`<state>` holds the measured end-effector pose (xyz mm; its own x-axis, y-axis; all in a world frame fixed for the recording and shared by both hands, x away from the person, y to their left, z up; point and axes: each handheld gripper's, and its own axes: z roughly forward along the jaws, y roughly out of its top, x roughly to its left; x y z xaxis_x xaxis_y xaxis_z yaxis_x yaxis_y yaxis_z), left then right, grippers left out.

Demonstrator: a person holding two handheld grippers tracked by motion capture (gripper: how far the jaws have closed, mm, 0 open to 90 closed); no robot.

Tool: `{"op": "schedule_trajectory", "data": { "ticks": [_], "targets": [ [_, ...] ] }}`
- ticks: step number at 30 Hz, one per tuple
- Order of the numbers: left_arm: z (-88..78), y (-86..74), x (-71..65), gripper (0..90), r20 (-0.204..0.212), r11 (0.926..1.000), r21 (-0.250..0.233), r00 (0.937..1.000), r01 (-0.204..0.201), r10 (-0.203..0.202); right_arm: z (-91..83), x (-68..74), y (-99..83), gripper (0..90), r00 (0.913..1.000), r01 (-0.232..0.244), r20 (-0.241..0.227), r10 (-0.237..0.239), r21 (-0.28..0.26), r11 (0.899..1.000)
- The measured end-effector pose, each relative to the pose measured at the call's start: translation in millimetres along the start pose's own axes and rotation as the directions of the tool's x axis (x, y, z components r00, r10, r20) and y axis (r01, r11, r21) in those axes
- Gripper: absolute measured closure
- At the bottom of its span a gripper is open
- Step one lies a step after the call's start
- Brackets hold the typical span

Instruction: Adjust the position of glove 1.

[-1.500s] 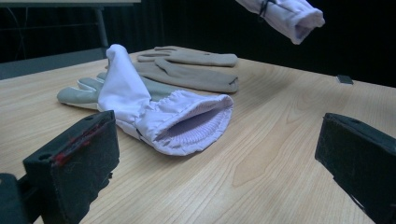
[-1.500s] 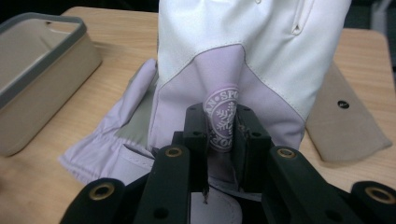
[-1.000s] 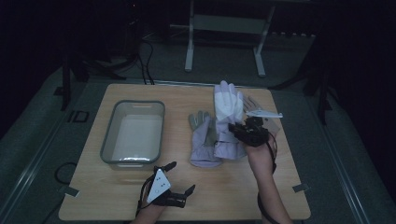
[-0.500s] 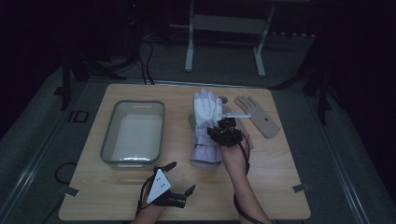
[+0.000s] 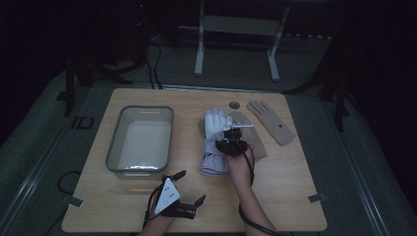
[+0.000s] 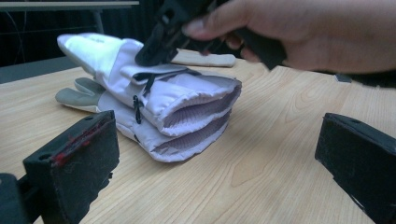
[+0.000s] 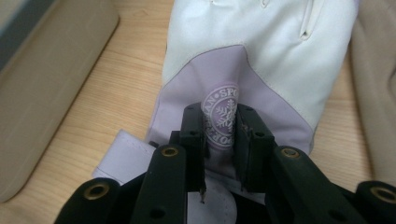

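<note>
Right hand-held gripper (image 7: 219, 140) pinches the white-lilac glove (image 7: 252, 70) mid-bench at its round snowflake badge (image 7: 223, 120), lettering partly readable "SPO", atop its mate right of the tub (image 5: 140, 140); left hand-held gripper (image 6: 219, 158) wide open, empty, near edge.

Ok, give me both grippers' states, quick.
Left gripper: open, holding nothing, resting near the table's front edge.
Right gripper: shut on the white-and-lilac ski glove.

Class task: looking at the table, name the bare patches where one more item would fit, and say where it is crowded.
Free: the near right corner of the table, and the strip between the grey bin and the stacked lilac-and-white gloves. Crowded: the far right, where the right gripper, those gloves and the tan glove cluster.
</note>
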<state>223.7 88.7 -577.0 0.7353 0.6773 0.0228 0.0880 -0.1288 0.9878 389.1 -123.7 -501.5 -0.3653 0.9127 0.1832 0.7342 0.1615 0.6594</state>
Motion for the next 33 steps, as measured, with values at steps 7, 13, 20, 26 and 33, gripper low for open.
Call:
{"op": "schedule_trajectory", "data": {
  "ticks": [7, 13, 20, 26, 33],
  "targets": [
    [0.1, 0.0, -0.1, 0.1, 0.001, 1.0000, 0.000, 1.0000, -0.001, 0.001, 2.9, 3.4, -1.3, 73.9, 0.9997, -0.005, -0.024, 0.005, -0.005, 1.000],
    [0.2, 0.1, -0.2, 0.1, 0.002, 1.0000, 0.002, 1.0000, -0.003, 0.003, -11.7, 14.2, 4.4, 73.9, 0.9980, 0.015, -0.061, -0.018, -0.043, 0.999],
    [0.2, 0.1, 0.1, 0.1, 0.002, 1.0000, 0.002, 1.0000, -0.004, 0.004, -0.2, 15.9, 3.9, 73.9, 0.9993, -0.001, -0.036, 0.000, -0.020, 1.000],
    [0.2, 0.1, -0.1, 0.1, 0.002, 1.0000, 0.002, 1.0000, -0.002, 0.002, 18.0, 11.8, -3.0, 72.6, 0.9996, -0.013, -0.023, 0.013, 0.005, 1.000],
    [0.4, 0.1, 0.2, 0.1, 0.001, 1.0000, 0.002, 1.0000, 0.002, -0.002, 13.2, 11.6, -0.4, 65.1, 0.9996, 0.009, -0.029, -0.009, 0.003, 1.000]
  ]
}}
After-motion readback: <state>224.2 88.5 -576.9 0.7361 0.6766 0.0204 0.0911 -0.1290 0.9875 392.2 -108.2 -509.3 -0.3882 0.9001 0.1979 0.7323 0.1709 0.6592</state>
